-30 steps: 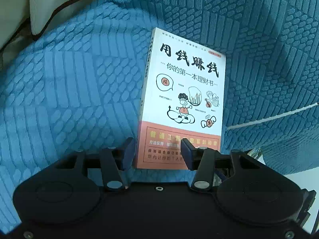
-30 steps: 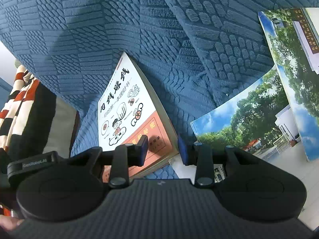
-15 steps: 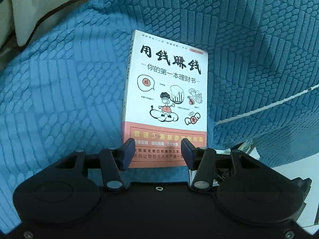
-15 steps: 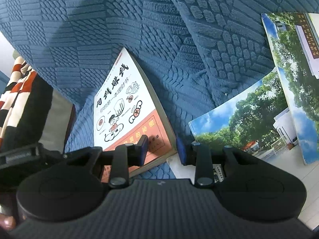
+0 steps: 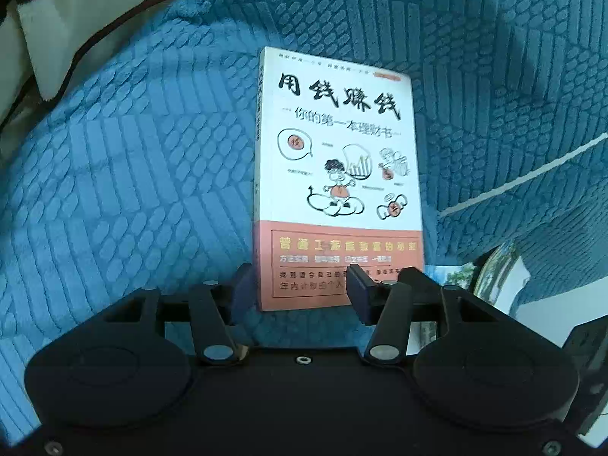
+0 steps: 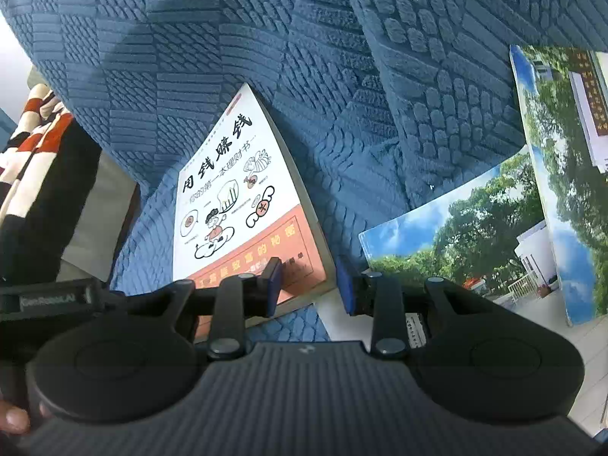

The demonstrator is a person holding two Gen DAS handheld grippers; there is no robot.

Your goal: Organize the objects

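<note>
On the blue quilted cover (image 5: 152, 174) lies a white paperback (image 5: 338, 159), face up, black brush title over cartoon drawings, orange band across its lower part. Left wrist view: the book's near end sits between the fingers of the left gripper (image 5: 300, 288). Left pad beside the spine edge, right pad (image 5: 359, 292) over the orange band. Jaws stand apart; whether either pad touches the cover I cannot tell. A cream fabric (image 5: 64, 34) with dark piping shows at upper left, off the blue cover.

Right wrist view: same paperback (image 6: 243, 197), seen at a slant, leaning where the cover folds upward behind it. The right gripper (image 6: 309, 285) hovers over the book's near right corner, jaws parted, nothing pressed between them; the left pad (image 6: 273, 285) overlaps the orange band, the right pad sits just off the book's edge. To the right, two photo booklets with trees, sky and a white building: a lower one (image 6: 467, 235) lying flat, a second (image 6: 562, 174) propped more upright beside it, edges close. Striped red, cream and black cloth (image 6: 34, 159) at far left. A fingertip (image 6: 13, 420) shows at the bottom left corner.
</note>
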